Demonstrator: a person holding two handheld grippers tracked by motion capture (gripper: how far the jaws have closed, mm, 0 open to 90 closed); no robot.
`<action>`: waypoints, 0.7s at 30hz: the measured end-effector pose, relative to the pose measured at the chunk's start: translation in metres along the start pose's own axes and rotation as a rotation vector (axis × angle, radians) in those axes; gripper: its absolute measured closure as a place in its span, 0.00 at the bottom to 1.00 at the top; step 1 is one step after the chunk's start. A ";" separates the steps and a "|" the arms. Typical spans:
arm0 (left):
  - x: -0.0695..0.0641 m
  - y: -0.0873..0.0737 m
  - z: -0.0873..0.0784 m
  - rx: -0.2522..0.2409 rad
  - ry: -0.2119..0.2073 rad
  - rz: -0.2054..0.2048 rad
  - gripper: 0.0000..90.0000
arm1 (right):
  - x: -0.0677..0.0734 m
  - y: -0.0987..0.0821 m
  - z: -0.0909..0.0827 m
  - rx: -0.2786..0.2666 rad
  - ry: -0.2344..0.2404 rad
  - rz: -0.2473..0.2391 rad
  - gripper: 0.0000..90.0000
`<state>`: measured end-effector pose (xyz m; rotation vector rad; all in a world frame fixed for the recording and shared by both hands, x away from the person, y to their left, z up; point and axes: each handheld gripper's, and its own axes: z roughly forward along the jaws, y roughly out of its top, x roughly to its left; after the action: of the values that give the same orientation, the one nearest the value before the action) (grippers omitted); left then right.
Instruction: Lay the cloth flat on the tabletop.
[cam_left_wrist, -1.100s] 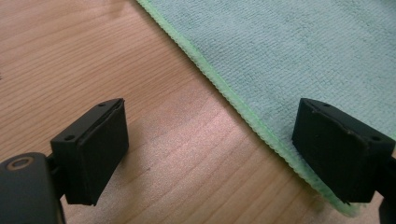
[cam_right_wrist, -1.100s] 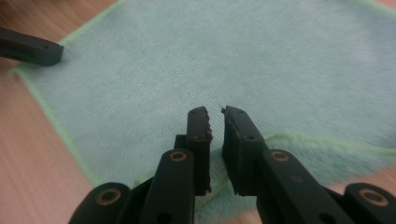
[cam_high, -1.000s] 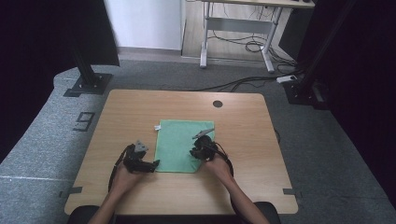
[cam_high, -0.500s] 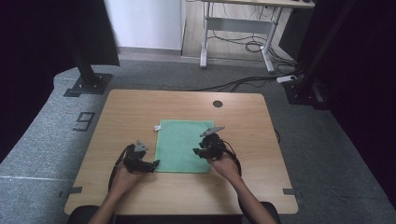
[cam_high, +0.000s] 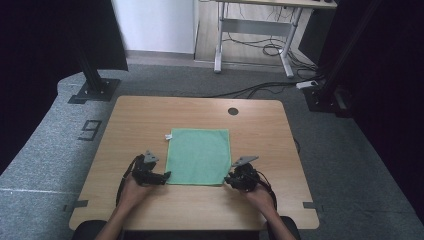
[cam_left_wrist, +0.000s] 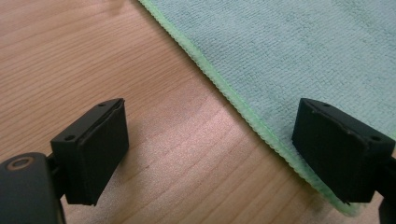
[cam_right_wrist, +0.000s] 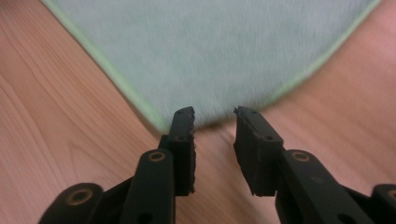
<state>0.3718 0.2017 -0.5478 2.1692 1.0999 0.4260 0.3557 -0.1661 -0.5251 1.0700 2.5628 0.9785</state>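
A green cloth (cam_high: 198, 156) lies flat and spread in the middle of the wooden table (cam_high: 145, 117). My left gripper (cam_high: 164, 176) rests at the cloth's near left corner, open wide. In the left gripper view the cloth's hem (cam_left_wrist: 224, 88) runs between the jaws of the left gripper (cam_left_wrist: 210, 112), and one jaw sits over the cloth (cam_left_wrist: 303, 46). My right gripper (cam_high: 228, 179) is at the near right corner. Its jaws have just been closing and stand a narrow gap apart. In the right gripper view the corner of the cloth (cam_right_wrist: 205, 51) ends right at the tips of the right gripper (cam_right_wrist: 214, 114), unpinched.
A dark round cable hole (cam_high: 233, 111) sits near the table's far edge. A small white tag (cam_high: 168, 136) sticks out at the cloth's far left corner. Black stand bases (cam_high: 92, 90) and a desk frame (cam_high: 252, 30) stand on the grey floor beyond the table.
My right gripper has slid off the cloth's right part, to the right and toward the person, ending at the near right corner. The left gripper and the cloth have stayed put.
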 end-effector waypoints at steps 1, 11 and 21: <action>0.000 0.000 0.000 0.001 0.000 0.000 0.12 | 0.000 -0.003 0.001 0.007 -0.003 0.003 0.76; 0.000 0.000 0.000 0.001 0.000 0.000 0.12 | 0.004 0.015 0.022 -0.013 0.033 -0.010 0.75; 0.000 0.000 0.000 0.002 0.000 0.001 0.12 | 0.010 0.060 0.049 -0.022 0.039 -0.044 0.70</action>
<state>0.3718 0.2019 -0.5477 2.1718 1.0997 0.4252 0.4026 -0.1031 -0.5231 0.9947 2.5883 1.0243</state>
